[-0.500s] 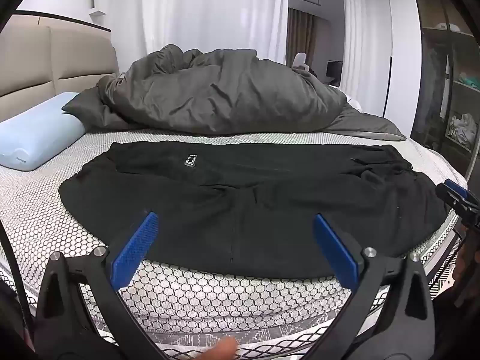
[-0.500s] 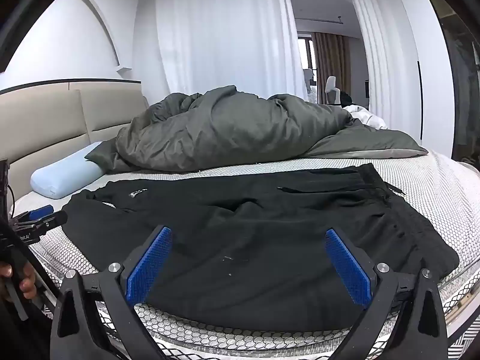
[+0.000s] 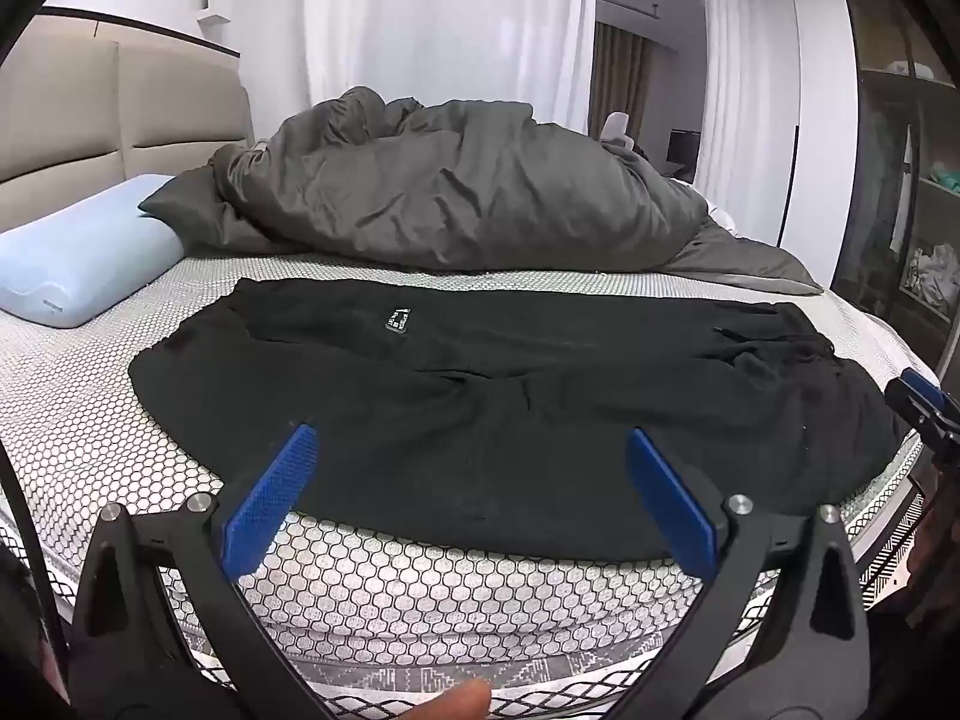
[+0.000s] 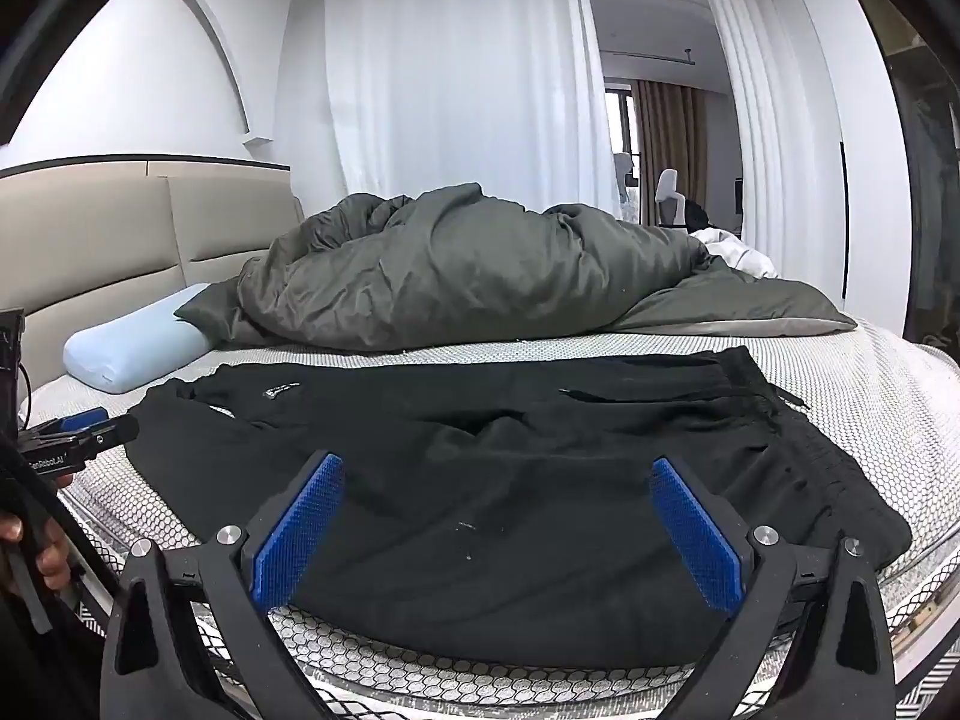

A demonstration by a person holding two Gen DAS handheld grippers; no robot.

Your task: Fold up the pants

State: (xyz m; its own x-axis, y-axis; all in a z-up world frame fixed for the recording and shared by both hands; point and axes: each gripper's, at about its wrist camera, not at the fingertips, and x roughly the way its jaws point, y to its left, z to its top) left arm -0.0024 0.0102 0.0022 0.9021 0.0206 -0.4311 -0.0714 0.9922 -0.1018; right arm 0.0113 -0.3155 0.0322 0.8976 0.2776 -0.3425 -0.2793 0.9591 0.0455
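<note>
Bed (image 3: 72, 420) with honeycomb-patterned cover, black pants (image 3: 510, 408) spread flat just ahead of the grippers, grey duvet (image 3: 468, 180) heaped beyond, blue pillow (image 3: 78, 258) far left

Near strip of honeycomb-patterned white mattress (image 3: 420, 576) lies bare. Black fabric pants (image 3: 510, 414) cover the centre. Far side blocked by crumpled grey duvet (image 3: 468, 186); light-blue foam pillow (image 3: 78, 252) occupies far left.

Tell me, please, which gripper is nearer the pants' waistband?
Right. The right gripper hovers near the waistband end; the left gripper hovers toward the leg end.
</note>
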